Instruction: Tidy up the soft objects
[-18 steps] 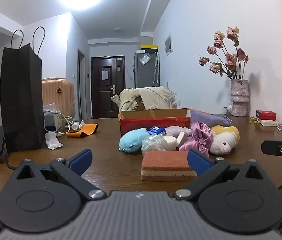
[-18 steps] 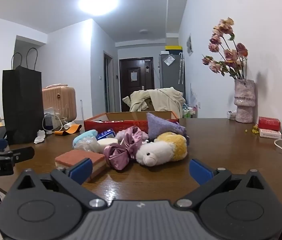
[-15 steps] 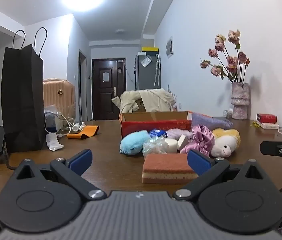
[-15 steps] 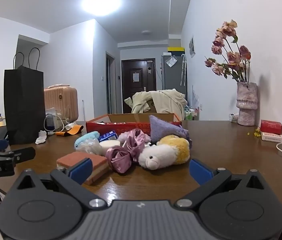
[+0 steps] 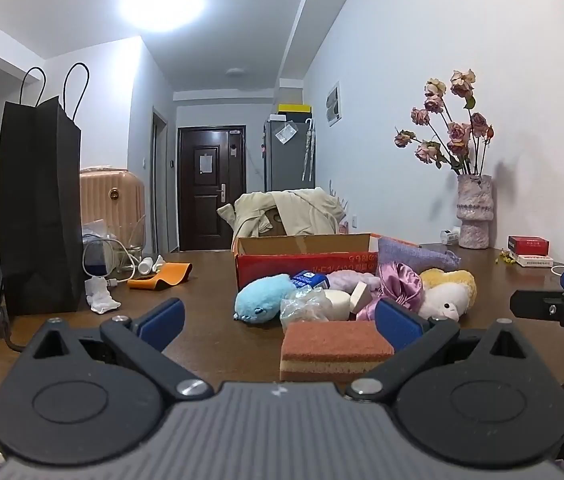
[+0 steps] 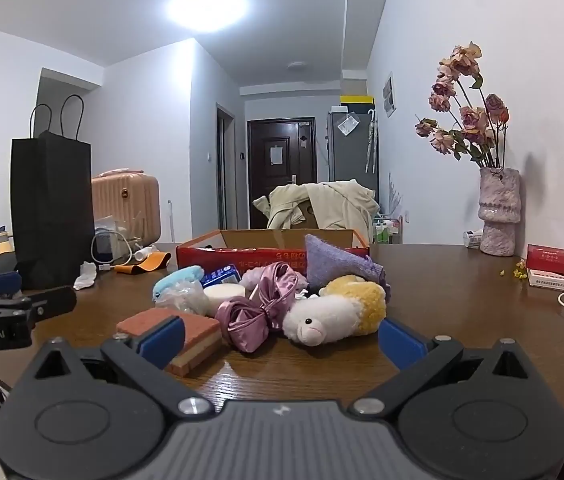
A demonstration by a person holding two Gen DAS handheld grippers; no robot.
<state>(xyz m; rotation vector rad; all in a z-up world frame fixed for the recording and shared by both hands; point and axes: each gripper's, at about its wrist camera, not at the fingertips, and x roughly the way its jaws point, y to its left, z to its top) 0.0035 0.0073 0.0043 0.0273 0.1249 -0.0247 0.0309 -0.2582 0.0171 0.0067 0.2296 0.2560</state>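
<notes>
- Left wrist view: my left gripper has its jaws spread as wide as they go, with nothing held between them.
- The sponge, orange-red on top with a pale layer below, lies flat on the worktop just ahead of these jaws, toward the right finger and partly hidden behind it.
- Beyond the sponge sits the heap of soft things: a blue plush on the left, a crumpled clear bag, a pink satin bow, and a white and yellow lamb plush on the right.
- The red cardboard box stands open behind the heap.
- My right gripper shows at the right edge, clear of the pile.
- Right wrist view: my right gripper is also fully open and empty.
- The lamb plush and the satin bow lie ahead, framed between the fingers, neither touched.
- The sponge lies behind my left finger; a purple pouch leans against the box.
- My left gripper reaches in from the left edge.
</notes>
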